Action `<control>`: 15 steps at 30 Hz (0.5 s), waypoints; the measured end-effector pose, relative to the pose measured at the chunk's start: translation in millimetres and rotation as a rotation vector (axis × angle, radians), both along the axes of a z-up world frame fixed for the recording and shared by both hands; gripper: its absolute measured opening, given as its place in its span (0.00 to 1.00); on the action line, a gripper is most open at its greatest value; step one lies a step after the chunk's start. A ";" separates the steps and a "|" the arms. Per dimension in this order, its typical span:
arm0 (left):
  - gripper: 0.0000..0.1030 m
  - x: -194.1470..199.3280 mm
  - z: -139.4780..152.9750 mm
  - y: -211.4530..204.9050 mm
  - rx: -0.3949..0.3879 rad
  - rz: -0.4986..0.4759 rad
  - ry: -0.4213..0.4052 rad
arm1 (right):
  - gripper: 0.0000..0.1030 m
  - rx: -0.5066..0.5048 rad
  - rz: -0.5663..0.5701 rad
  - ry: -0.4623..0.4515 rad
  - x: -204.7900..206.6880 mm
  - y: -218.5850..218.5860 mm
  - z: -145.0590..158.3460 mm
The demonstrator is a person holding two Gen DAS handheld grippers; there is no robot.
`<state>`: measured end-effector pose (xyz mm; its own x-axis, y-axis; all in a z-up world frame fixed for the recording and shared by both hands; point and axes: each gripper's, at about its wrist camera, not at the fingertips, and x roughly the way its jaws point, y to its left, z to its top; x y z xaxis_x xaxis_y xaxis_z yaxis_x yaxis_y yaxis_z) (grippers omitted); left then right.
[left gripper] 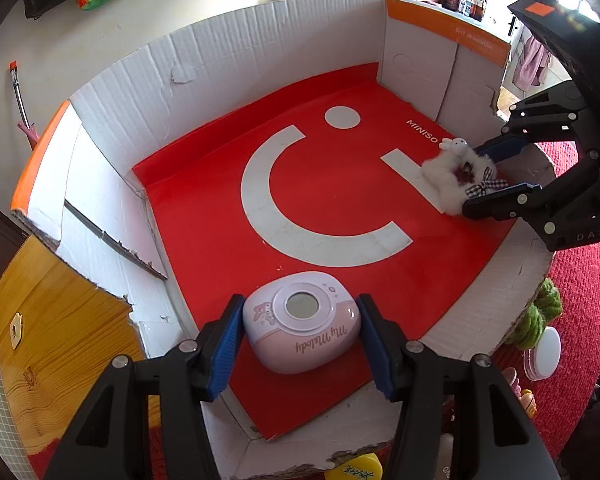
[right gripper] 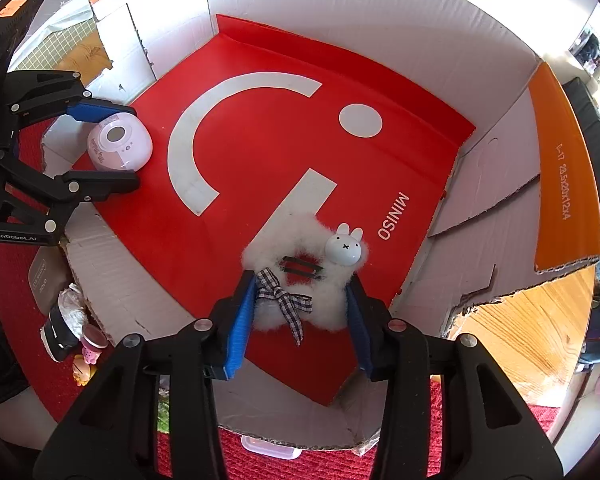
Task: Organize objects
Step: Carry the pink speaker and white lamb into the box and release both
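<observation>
My left gripper (left gripper: pixel 300 340) and right gripper (right gripper: pixel 300 316) were matte black frames with silver rivets, ribbed blue pads (left gripper: pixel 226 354) inside the fingers, and orange stickers (left gripper: pixel 539 9) on the bodies.

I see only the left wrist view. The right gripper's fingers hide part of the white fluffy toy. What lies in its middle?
Observer: A black hair clip lies across the hole of the fluffy ring.
Operator: Has the rabbit head a face?
Observer: Yes, the rabbit head shows two dot eyes and a cross mouth.
Operator: Where is the checked bow?
Observer: The checked bow lies against the blue pad of the right gripper, on the picture's left side.
</observation>
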<state>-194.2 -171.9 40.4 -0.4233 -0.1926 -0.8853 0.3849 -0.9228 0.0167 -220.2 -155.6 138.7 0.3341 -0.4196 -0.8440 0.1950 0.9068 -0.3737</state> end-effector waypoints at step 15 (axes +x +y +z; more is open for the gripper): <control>0.60 -2.2 0.6 0.9 0.003 0.011 0.005 | 0.53 -0.001 0.011 0.003 -16.4 -0.2 8.5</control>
